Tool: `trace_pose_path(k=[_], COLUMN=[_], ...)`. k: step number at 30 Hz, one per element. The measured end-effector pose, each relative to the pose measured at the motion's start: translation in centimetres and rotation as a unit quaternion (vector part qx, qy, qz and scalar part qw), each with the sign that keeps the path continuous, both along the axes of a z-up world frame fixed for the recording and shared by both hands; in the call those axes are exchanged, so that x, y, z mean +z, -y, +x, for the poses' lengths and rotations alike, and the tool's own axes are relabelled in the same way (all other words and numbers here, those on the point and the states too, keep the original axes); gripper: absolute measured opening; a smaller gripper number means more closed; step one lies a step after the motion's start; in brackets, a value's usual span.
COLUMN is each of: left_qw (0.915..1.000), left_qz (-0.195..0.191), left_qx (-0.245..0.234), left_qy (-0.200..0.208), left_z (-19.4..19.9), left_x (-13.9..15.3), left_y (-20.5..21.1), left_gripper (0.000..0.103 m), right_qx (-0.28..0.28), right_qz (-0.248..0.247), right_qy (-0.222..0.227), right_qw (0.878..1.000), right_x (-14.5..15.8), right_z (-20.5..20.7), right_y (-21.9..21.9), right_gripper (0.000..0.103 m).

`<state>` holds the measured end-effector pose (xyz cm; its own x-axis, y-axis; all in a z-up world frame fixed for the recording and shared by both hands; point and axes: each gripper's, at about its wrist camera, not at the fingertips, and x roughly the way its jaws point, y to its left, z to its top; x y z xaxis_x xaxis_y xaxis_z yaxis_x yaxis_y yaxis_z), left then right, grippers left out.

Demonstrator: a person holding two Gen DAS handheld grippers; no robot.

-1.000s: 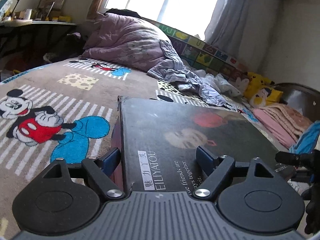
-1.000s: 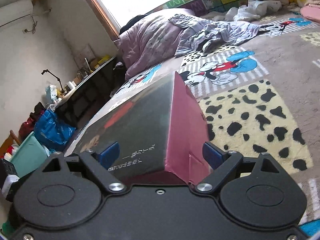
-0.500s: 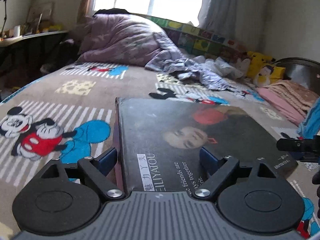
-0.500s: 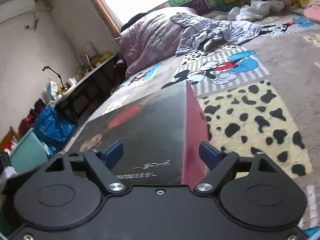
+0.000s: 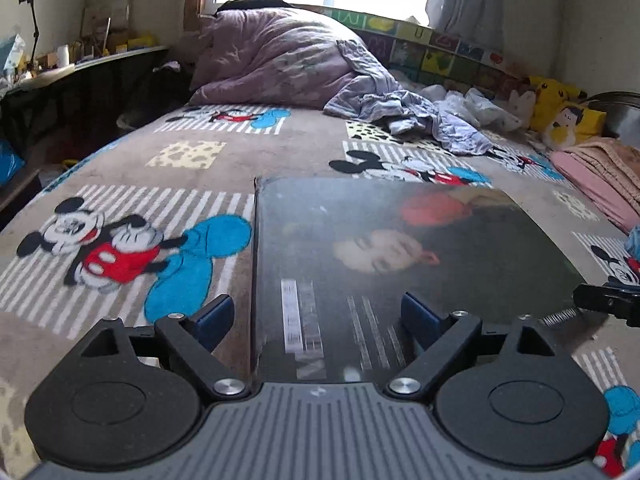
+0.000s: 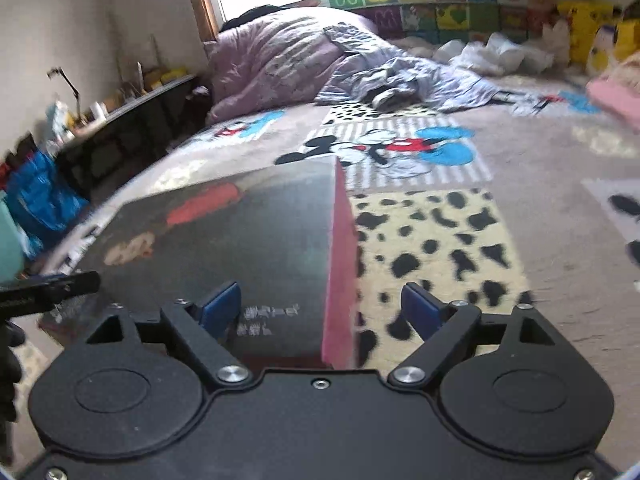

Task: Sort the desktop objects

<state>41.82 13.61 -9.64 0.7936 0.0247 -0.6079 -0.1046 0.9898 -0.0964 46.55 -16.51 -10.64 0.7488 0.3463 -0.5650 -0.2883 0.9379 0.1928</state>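
A large flat dark box (image 5: 400,256) with a printed face and red hat on its lid lies on the Mickey Mouse blanket (image 5: 120,248). My left gripper (image 5: 316,316) is open and straddles the box's near left edge. In the right wrist view the same box (image 6: 248,248) shows its pink side. My right gripper (image 6: 320,306) is open and straddles that near right corner. The jaws of both stand wide and do not press the box. Each gripper's tip shows at the edge of the other's view.
A heaped purple quilt (image 5: 280,60) and crumpled clothes (image 5: 420,116) lie at the bed's far end. Yellow plush toys (image 5: 560,116) and folded pink blankets (image 5: 600,176) sit at the right. A cluttered dark desk (image 5: 80,80) stands to the left of the bed.
The box has come down from a tilted, lifted pose to lie flat on the blanket. Both grippers stayed open and drew back slightly along the box's near edge.
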Motion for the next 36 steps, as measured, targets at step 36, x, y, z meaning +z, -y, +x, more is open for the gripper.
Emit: trace_pose_path(k=[36], left_qw=[0.9974], left_qz=[0.056], left_qx=[0.018], left_qy=[0.042], left_z=[-15.6], left_x=[5.9], left_y=[6.8], left_gripper=[0.091], right_qx=[-0.014], right_qz=[-0.050], right_qy=[0.045], right_qw=[0.998], right_x=[6.1], right_z=[-15.4], right_y=[-1.0], right_gripper=[0.100])
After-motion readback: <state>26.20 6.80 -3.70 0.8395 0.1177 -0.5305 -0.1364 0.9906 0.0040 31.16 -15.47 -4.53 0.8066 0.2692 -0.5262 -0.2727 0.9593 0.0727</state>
